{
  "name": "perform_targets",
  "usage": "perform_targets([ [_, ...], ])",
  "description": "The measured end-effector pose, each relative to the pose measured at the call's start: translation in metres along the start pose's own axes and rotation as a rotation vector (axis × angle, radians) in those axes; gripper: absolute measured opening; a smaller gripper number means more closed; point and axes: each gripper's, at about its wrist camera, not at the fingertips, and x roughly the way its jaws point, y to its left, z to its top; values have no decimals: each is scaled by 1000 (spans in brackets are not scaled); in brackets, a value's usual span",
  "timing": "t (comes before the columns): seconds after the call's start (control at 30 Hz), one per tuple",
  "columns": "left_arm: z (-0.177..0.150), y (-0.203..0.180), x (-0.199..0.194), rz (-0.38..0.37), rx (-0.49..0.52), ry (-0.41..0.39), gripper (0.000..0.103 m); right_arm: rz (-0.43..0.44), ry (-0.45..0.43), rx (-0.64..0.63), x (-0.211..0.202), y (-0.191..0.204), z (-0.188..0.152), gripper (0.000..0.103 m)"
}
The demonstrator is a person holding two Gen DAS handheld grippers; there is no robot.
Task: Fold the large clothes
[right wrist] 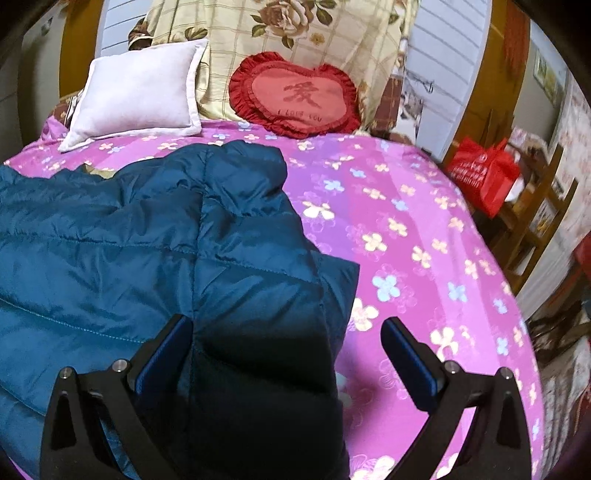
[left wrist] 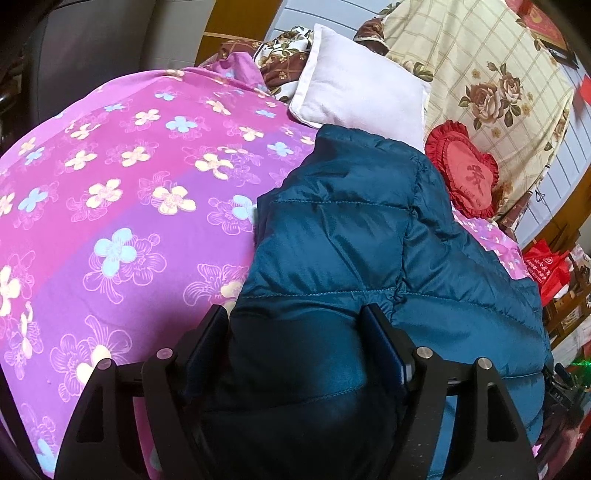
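A teal quilted puffer jacket (left wrist: 351, 221) lies in a folded heap on a pink flowered bedspread (left wrist: 129, 184). My left gripper (left wrist: 295, 317) hangs over the jacket's near end. Its jaws stand wide, with puffy fabric bulging between them, and the pads are not squeezing it. In the right wrist view the jacket (right wrist: 147, 240) fills the left half. My right gripper (right wrist: 288, 328) is open over its right edge. The left finger (right wrist: 166, 354) is above the fabric and the right finger (right wrist: 410, 358) is above the bare bedspread (right wrist: 406, 221).
A white pillow (right wrist: 136, 96) and a red heart cushion (right wrist: 295, 96) lean against a cream rose-print quilt (right wrist: 295, 29) at the head of the bed. A red bag (right wrist: 484, 177) and wooden furniture (right wrist: 535, 221) stand beyond the bed's right edge.
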Motion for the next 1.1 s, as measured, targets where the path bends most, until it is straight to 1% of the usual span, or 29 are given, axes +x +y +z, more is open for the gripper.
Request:
perform_targets([
  [0.13, 0, -1, 0, 1, 1, -2, 58, -49, -36, -42, -6, 10, -2, 103],
  [0.2, 0, 0, 0, 1, 1, -1, 58, -60, -49, -54, -8, 11, -4, 103],
  [0.3, 0, -1, -1, 0, 0, -1, 58, -54, -50, -51, -7, 11, -4, 103],
  [0.4, 0, 0, 0, -8, -10, 10, 58, -19, -27, -32, -4, 6, -3, 103],
  [0.47, 2, 4, 2, -28, -55, 41, 59, 47, 14, 2, 2, -4, 1, 103],
  [0.57, 6, 11, 7, -66, -117, 83, 63, 204, 108, 107, 21, -29, 8, 103],
  [0.63, 8, 13, 11, -88, -134, 112, 66, 303, 163, 168, 35, -43, 10, 103],
  [0.7, 10, 11, 13, -97, -124, 126, 68, 402, 225, 204, 52, -53, 12, 103],
  [0.83, 14, 5, 18, -112, -80, 157, 77, 528, 290, 250, 77, -62, 11, 103],
  [0.93, 15, 0, 23, -123, -53, 173, 84, 611, 309, 276, 93, -63, 7, 103],
  [1.0, 15, -7, 25, -108, -22, 177, 85, 630, 291, 287, 94, -63, 4, 103],
  [1.07, 15, -13, 27, -118, 10, 190, 85, 641, 270, 291, 93, -62, 1, 103],
  [1.1, 14, -18, 28, -133, 35, 199, 75, 655, 268, 296, 92, -61, -1, 103],
])
